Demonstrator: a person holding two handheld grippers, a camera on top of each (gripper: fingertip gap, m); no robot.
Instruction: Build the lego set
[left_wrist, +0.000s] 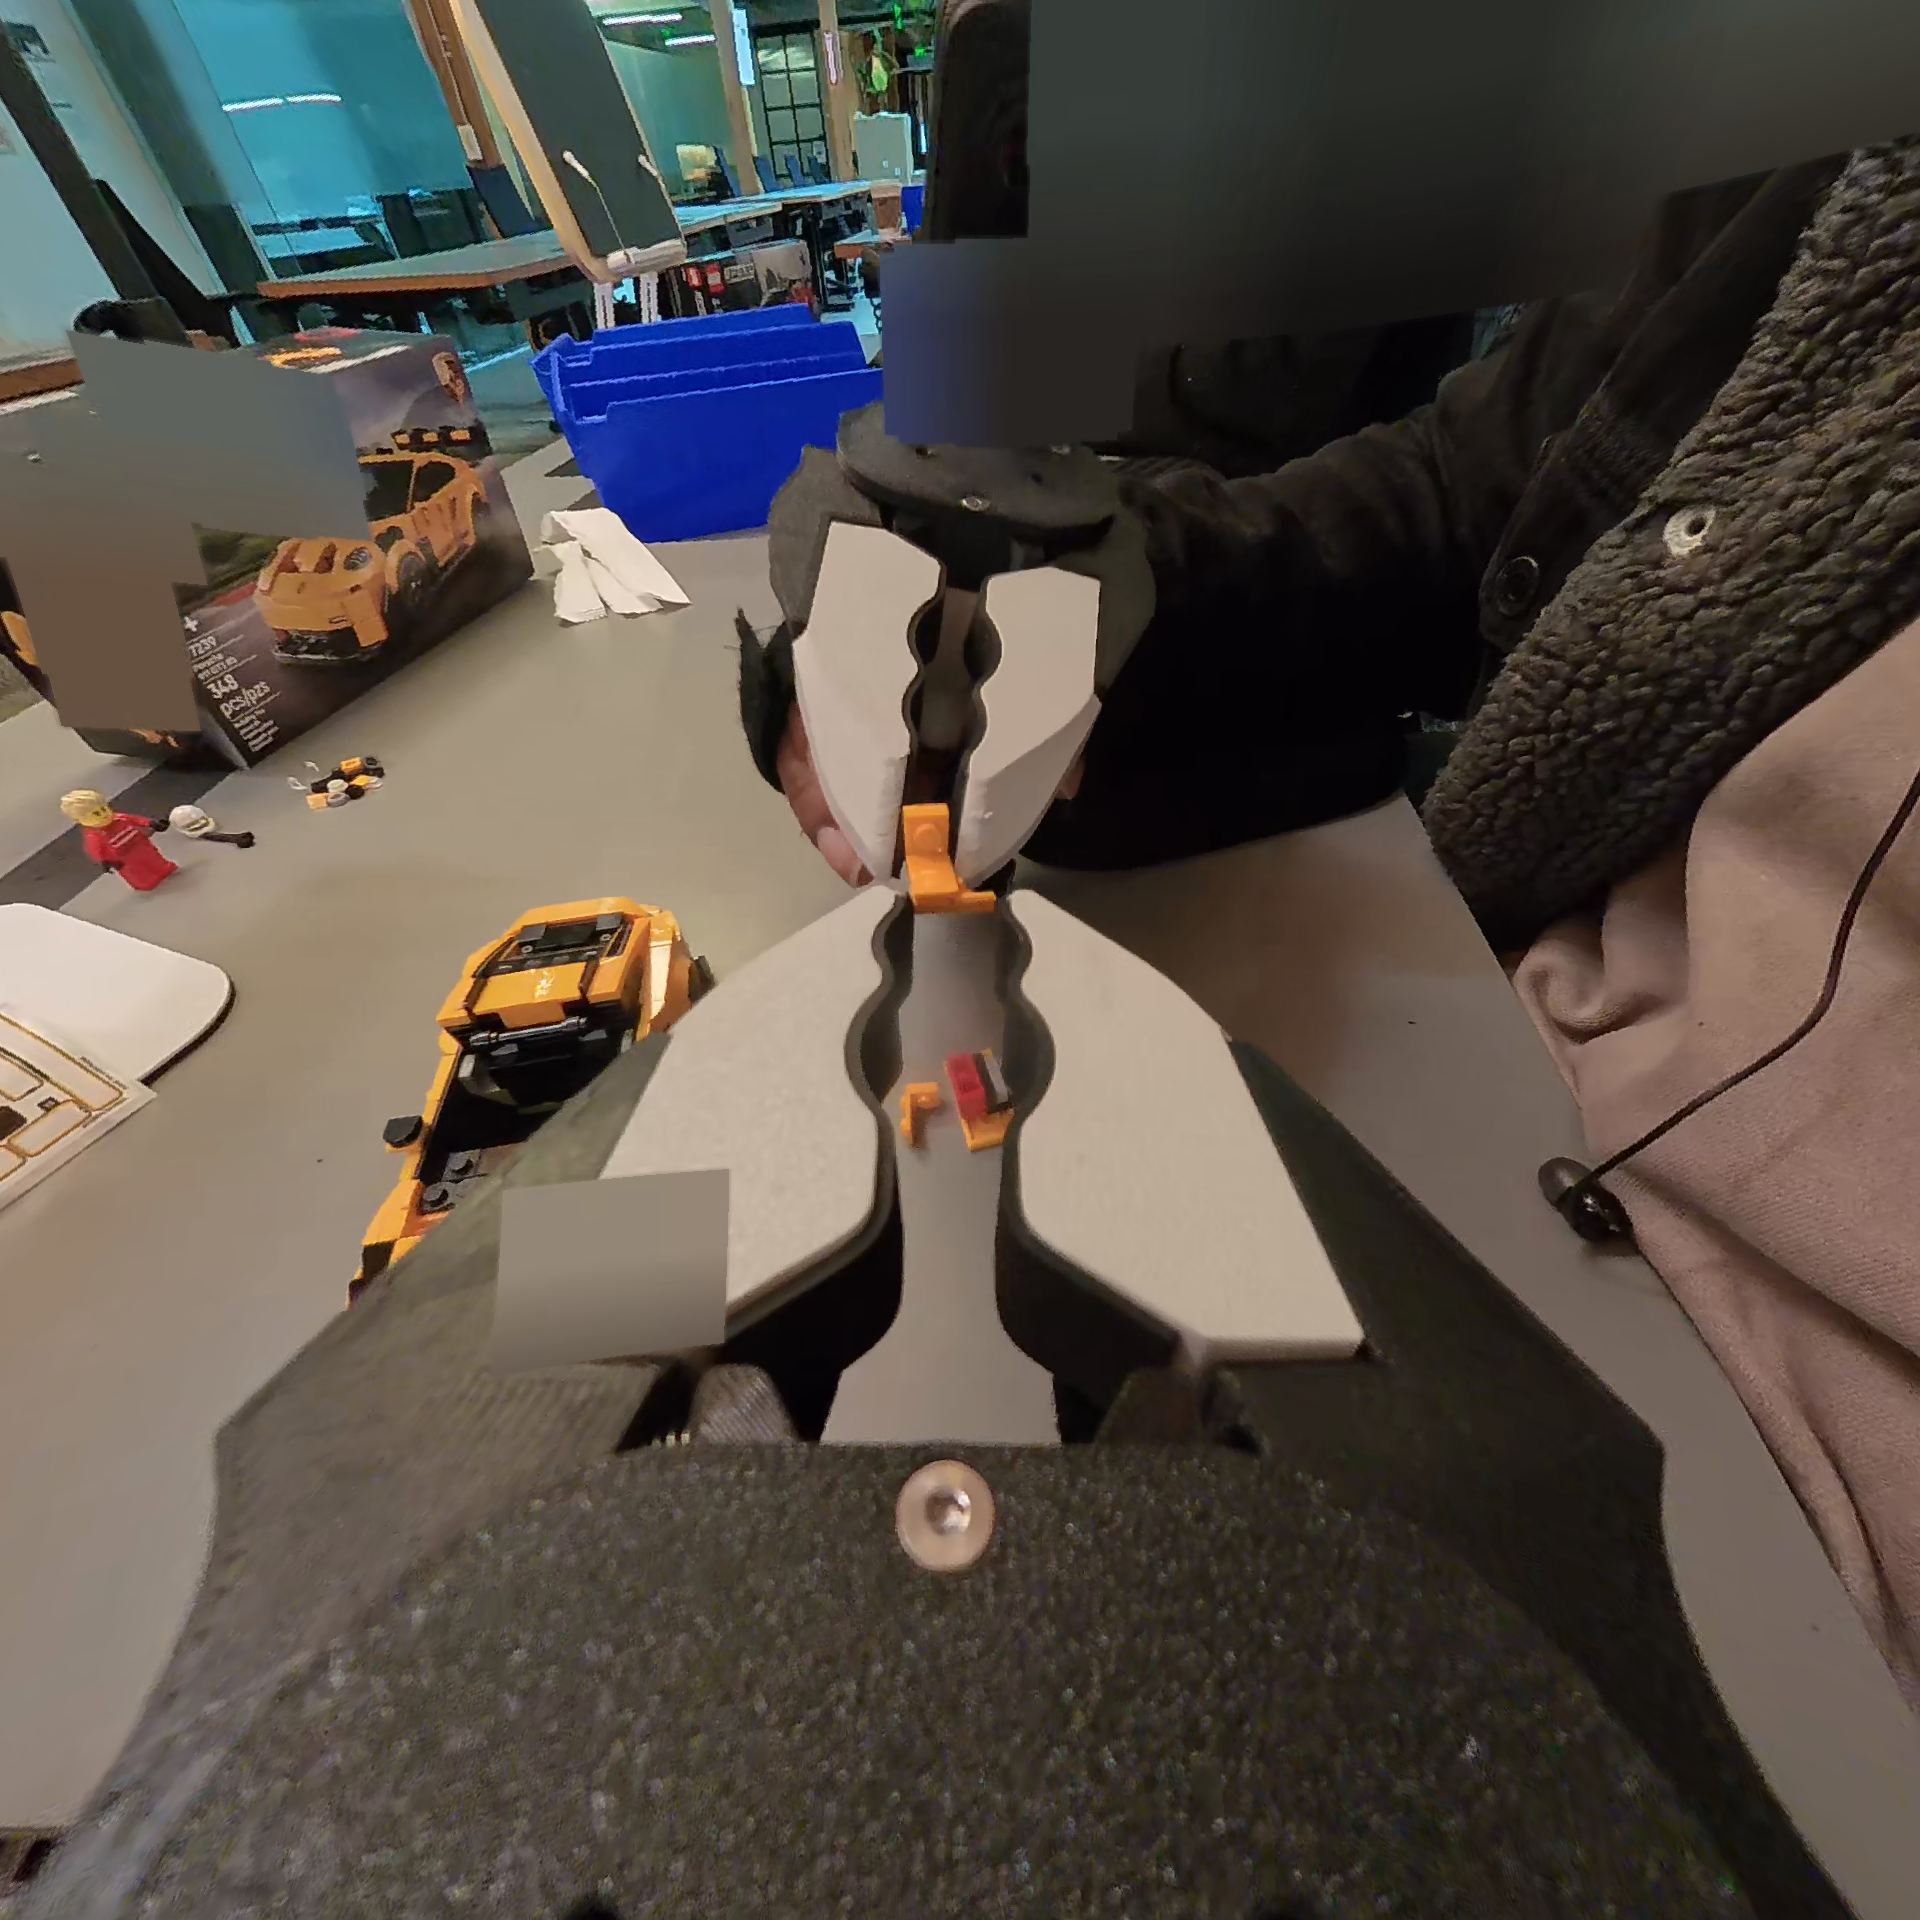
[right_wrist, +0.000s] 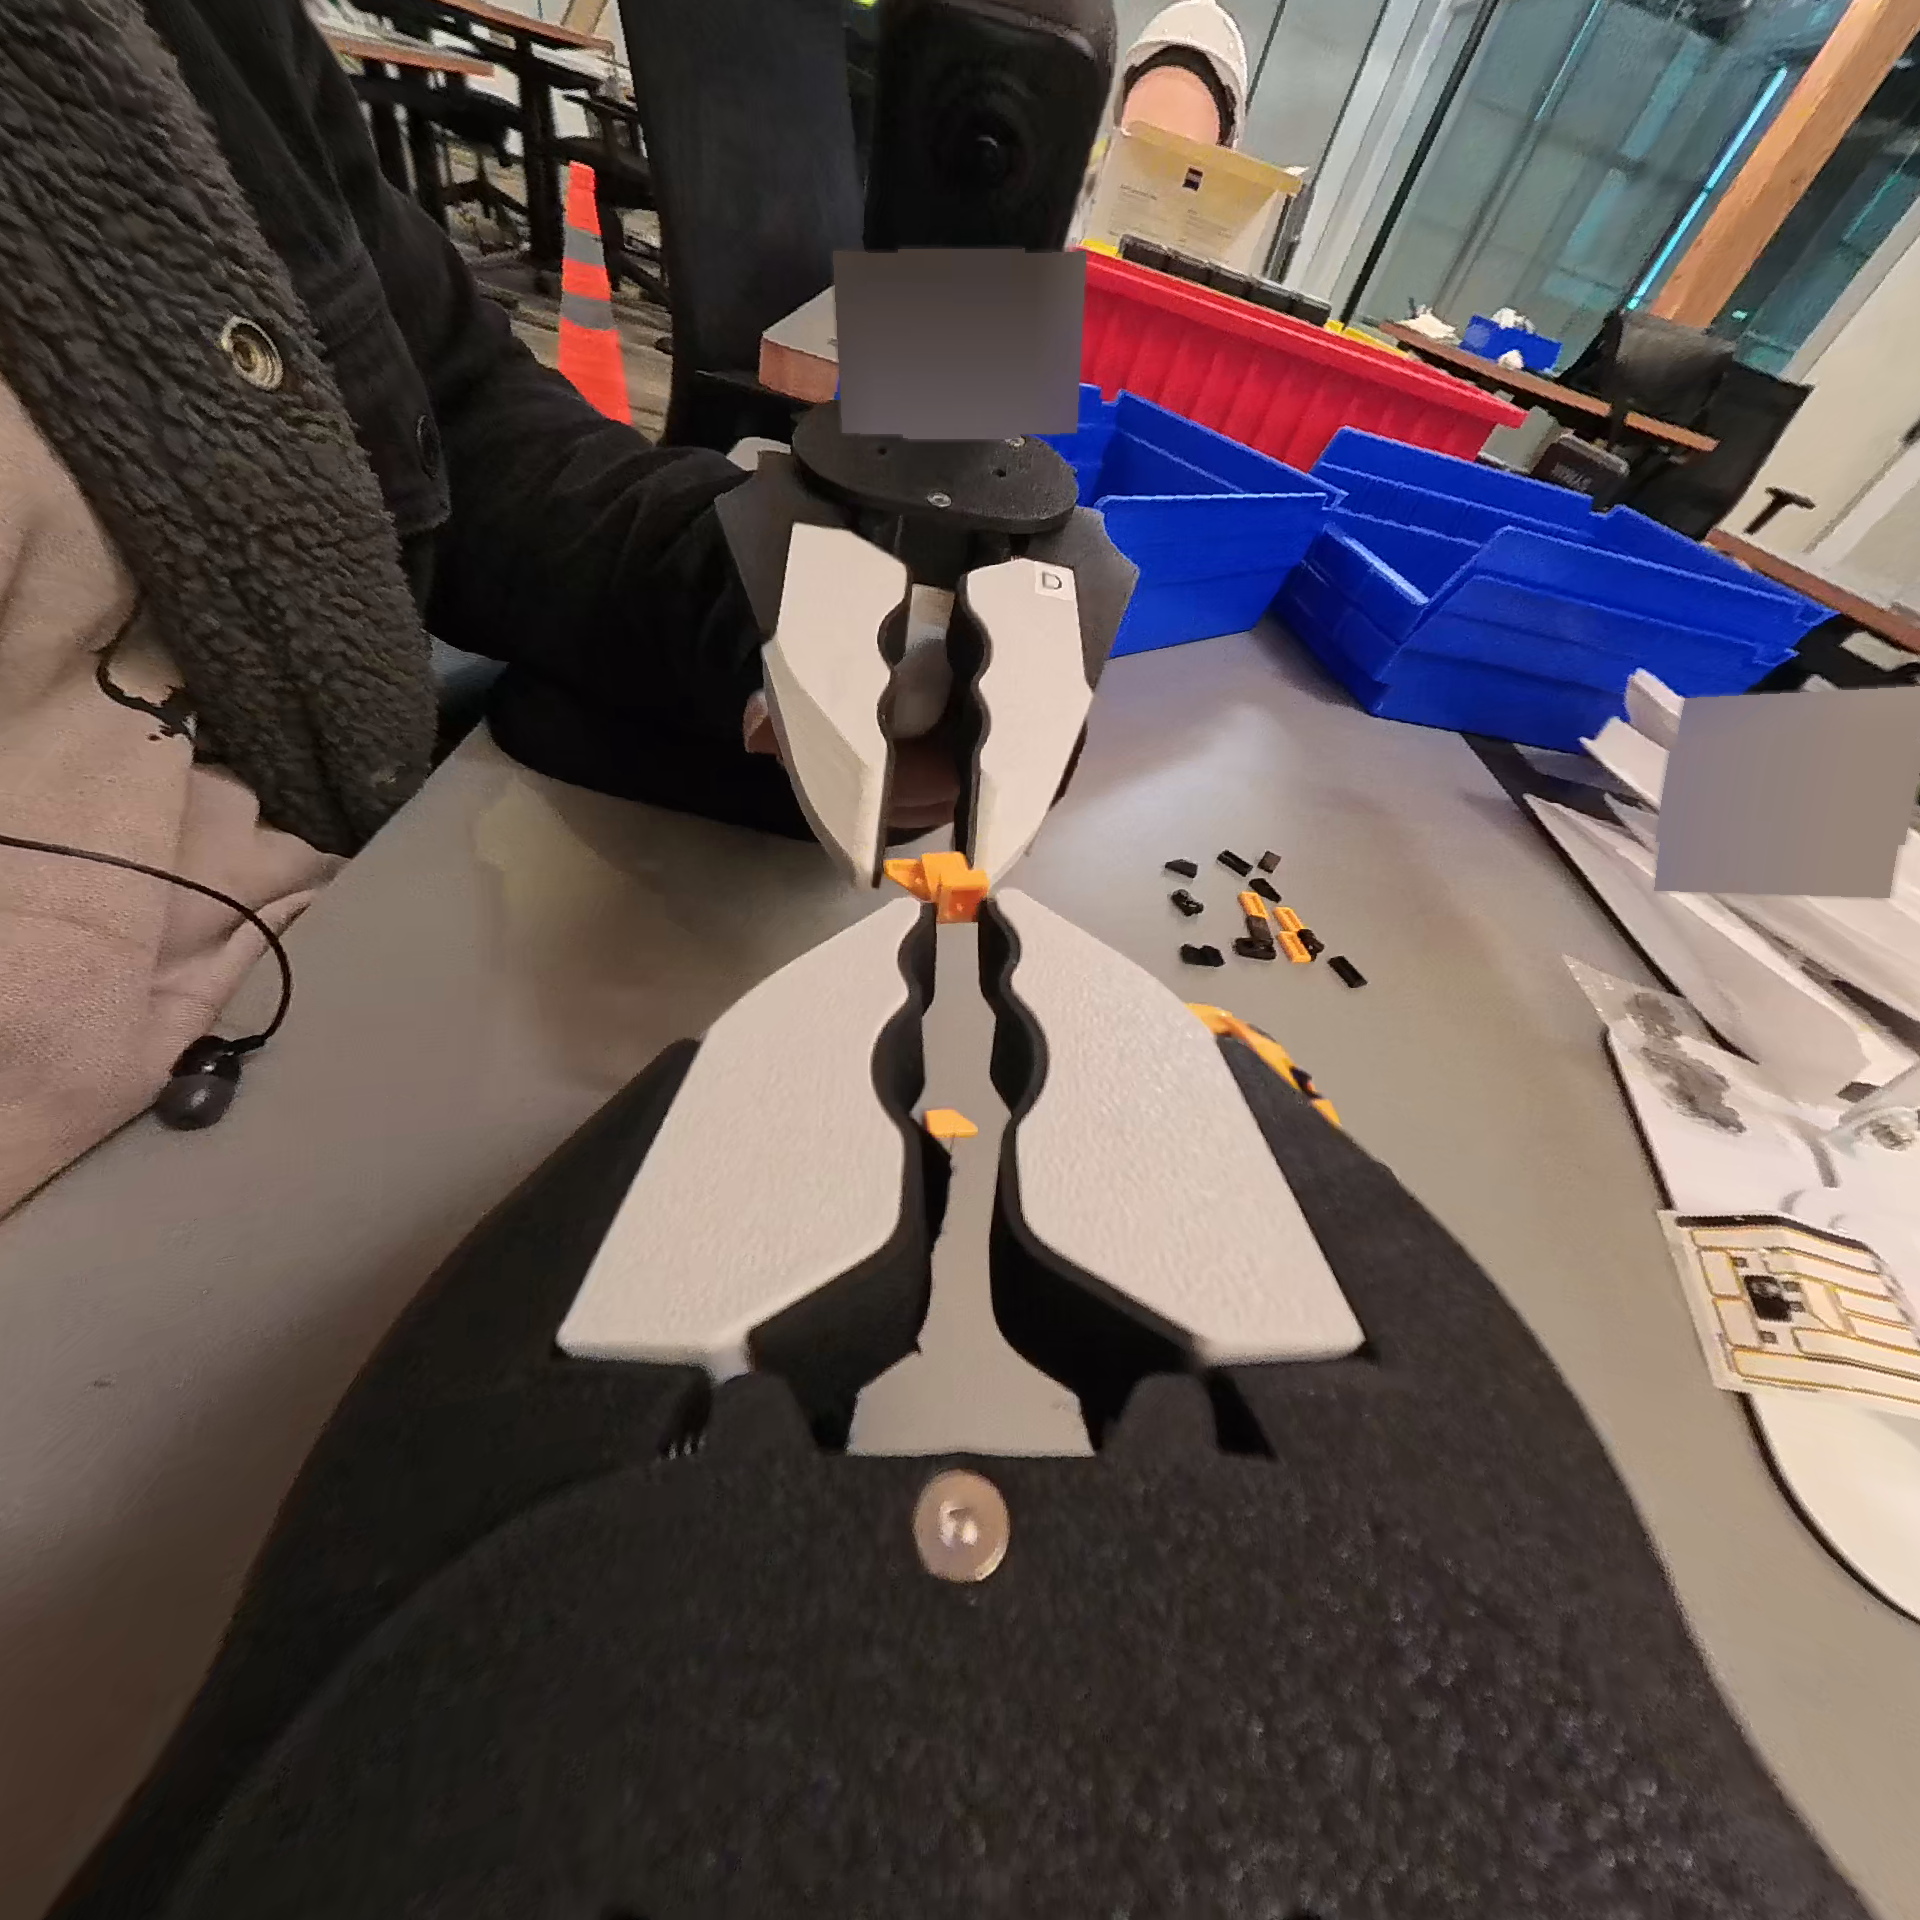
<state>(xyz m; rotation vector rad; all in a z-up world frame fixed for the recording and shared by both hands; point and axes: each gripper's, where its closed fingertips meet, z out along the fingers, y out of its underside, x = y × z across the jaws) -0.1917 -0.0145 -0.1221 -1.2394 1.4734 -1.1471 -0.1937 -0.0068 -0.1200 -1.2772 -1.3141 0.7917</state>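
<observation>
Open office: desks, glass partitions

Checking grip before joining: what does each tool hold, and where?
Both tools, left and right, pinch small orange bracket pieces at their tips, meeting mid-air.

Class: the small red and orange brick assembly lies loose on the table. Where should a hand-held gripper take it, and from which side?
Take the red and orange brick assembly from above, across its two long sides: it lies flat, low and narrow, with the loose orange piece close beside it.
</observation>
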